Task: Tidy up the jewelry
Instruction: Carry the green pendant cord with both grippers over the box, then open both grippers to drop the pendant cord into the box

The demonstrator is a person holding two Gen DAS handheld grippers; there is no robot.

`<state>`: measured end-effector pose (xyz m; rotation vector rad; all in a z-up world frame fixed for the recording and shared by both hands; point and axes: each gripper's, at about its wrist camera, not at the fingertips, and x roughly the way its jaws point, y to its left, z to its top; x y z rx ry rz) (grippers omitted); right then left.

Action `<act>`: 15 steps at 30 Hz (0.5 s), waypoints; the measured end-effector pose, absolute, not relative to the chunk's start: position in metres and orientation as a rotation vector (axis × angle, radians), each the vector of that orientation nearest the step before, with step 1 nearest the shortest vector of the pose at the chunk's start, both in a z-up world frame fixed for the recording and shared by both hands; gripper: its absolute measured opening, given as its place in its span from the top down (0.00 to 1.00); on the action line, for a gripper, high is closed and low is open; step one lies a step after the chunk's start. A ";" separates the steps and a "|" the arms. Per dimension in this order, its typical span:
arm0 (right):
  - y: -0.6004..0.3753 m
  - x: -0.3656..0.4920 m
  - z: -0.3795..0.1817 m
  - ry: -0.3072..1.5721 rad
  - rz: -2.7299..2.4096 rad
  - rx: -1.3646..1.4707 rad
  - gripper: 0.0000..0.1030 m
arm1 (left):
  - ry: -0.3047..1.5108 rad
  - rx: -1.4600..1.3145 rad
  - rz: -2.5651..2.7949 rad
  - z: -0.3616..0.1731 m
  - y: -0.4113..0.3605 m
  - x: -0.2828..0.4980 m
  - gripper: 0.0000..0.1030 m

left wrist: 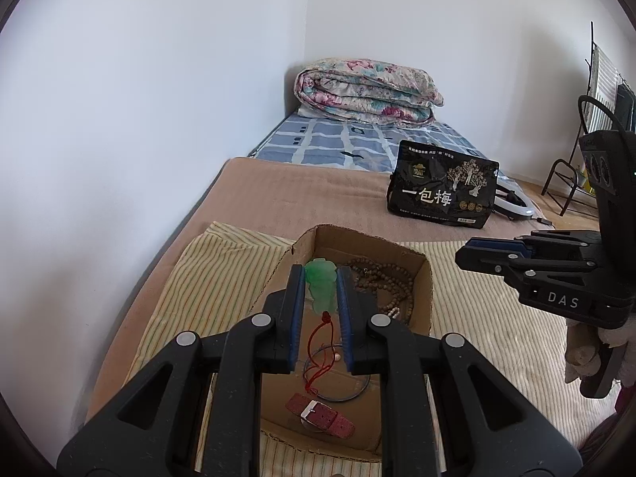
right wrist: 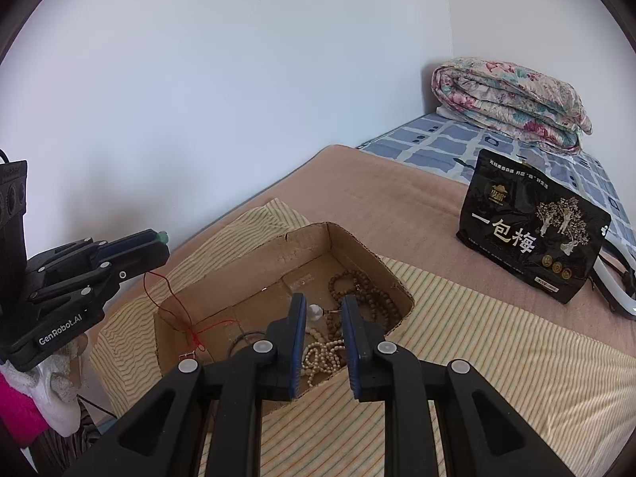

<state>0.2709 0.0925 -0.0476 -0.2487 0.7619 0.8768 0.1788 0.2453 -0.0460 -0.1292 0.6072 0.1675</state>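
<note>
A rolled-up flowery quilt [left wrist: 367, 91] sits at the top middle of the left wrist pic, on a blue & white checked sheet [left wrist: 357, 145] by the white wall [left wrist: 159, 99]. Below that is a brown blanket [left wrist: 310, 194] w/ a black snack bag [left wrist: 443, 189] standing on it at the right, gold trees & white letters on its front. A yellow striped cloth [left wrist: 222, 270] lies low in the pic, and a black metal rack [left wrist: 572, 175] is at the far right edge.

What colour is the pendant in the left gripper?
Green pendant on a red cord, clearest in the left wrist view.
</note>
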 end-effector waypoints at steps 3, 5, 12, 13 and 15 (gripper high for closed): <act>0.102 0.274 -0.055 0.775 0.877 -0.249 0.84 | 0.611 -0.130 0.177 -0.050 0.248 0.179 0.86; 0.106 0.276 -0.059 0.782 0.875 -0.248 0.84 | 0.618 -0.134 0.179 -0.054 0.250 0.181 0.86; 0.117 0.283 -0.072 0.801 0.857 -0.252 0.83 | 0.660 -0.134 0.178 -0.066 0.252 0.187 0.86; 0.118 0.283 -0.072 0.803 0.856 -0.252 0.83 | 0.663 -0.134 0.178 -0.068 0.252 0.187 0.86; 0.120 0.284 -0.074 0.806 0.853 -0.257 0.83 | 0.669 -0.139 0.179 -0.069 0.254 0.188 0.86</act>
